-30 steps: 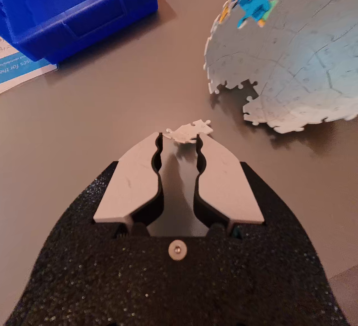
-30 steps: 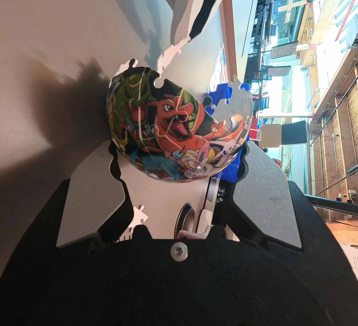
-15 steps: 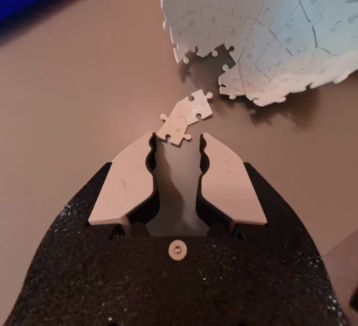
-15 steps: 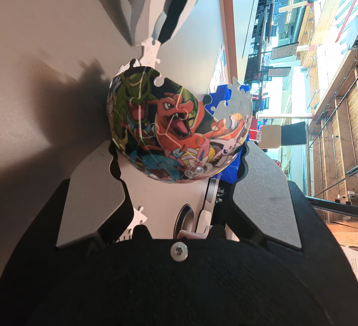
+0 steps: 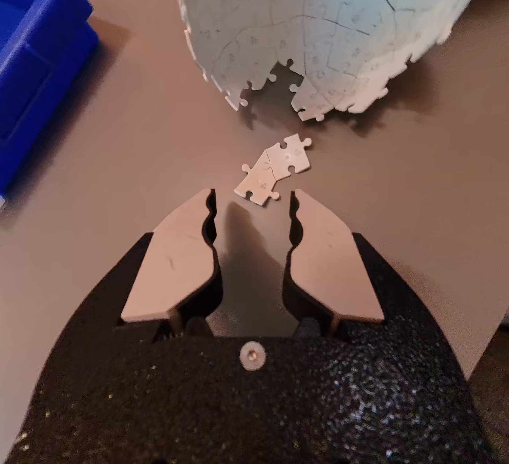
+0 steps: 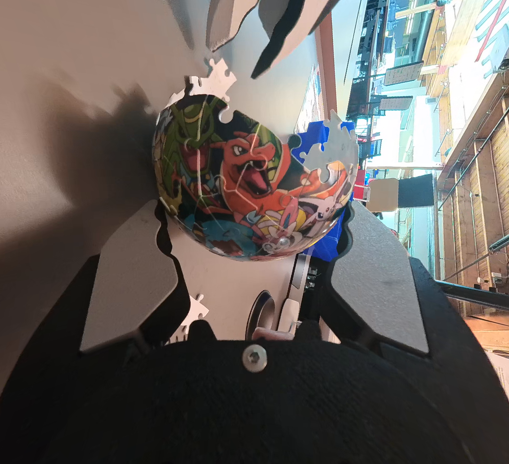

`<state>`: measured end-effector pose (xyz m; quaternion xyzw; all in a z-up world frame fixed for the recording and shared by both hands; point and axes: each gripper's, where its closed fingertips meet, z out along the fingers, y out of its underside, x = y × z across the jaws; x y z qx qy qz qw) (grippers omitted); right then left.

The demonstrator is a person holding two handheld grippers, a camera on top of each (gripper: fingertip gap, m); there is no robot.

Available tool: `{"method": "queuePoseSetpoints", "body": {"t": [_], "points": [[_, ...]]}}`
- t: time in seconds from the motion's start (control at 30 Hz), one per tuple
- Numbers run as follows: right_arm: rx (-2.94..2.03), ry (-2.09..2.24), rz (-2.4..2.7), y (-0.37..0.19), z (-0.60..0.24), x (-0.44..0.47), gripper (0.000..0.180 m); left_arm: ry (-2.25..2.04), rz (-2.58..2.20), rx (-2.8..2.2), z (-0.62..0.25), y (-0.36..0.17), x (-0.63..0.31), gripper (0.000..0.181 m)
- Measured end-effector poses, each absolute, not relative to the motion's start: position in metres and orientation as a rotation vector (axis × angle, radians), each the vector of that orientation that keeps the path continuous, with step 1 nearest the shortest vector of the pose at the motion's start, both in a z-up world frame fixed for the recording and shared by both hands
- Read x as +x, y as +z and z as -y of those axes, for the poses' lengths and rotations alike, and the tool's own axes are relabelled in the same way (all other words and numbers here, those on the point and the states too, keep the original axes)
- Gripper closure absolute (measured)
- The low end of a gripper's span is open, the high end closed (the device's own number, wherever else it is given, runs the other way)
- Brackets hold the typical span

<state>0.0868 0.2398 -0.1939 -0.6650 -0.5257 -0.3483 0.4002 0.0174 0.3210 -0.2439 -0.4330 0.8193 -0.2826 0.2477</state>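
Observation:
My right gripper (image 6: pixel 253 205) is shut on a partly built puzzle ball (image 6: pixel 248 175) with colourful cartoon creatures on its outside. In the left wrist view the ball's pale inner side (image 5: pixel 316 23) faces me, with a jagged gap in its lower rim. Two joined white puzzle pieces (image 5: pixel 275 169) lie flat on the tan table (image 5: pixel 137 147), just below that gap. My left gripper (image 5: pixel 252 193) is open and empty, its tips just short of the pieces. In the right wrist view the left gripper (image 6: pixel 232 60) hangs over the pieces (image 6: pixel 217 82) at the ball's rim.
A blue plastic bin (image 5: pixel 35 65) stands at the left, also behind the ball in the right wrist view (image 6: pixel 316 142). A loose white puzzle piece (image 6: pixel 197 310) and a dark round object (image 6: pixel 261 310) lie on the table under my right gripper. About 12 centimetres separates my left fingertips from my right. From my right tips it is roughly 25 centimetres to the dark round object (image 6: pixel 261 310); from my left, 30 centimetres.
My left gripper has opened and let go of the joined pieces, which now lie on the table by the ball's gap. It has pulled back slightly. The right gripper still holds the ball.

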Motion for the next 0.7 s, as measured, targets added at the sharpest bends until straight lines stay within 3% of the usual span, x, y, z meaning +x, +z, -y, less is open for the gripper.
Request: {"method": "queuePoseSetpoints", "body": {"t": [0.3, 0.7], "points": [[-1.684, -0.876, 1.325, -0.194, -0.24, 0.087, 0.06, -0.893, -2.39, -1.159, -0.316, -0.258, 0.017, 0.149], [-1.678, -0.874, 1.327, -0.194, -0.241, 0.085, 0.06, -0.788, -2.318, -1.193, -0.314, -0.257, 0.009, 0.146]]}}
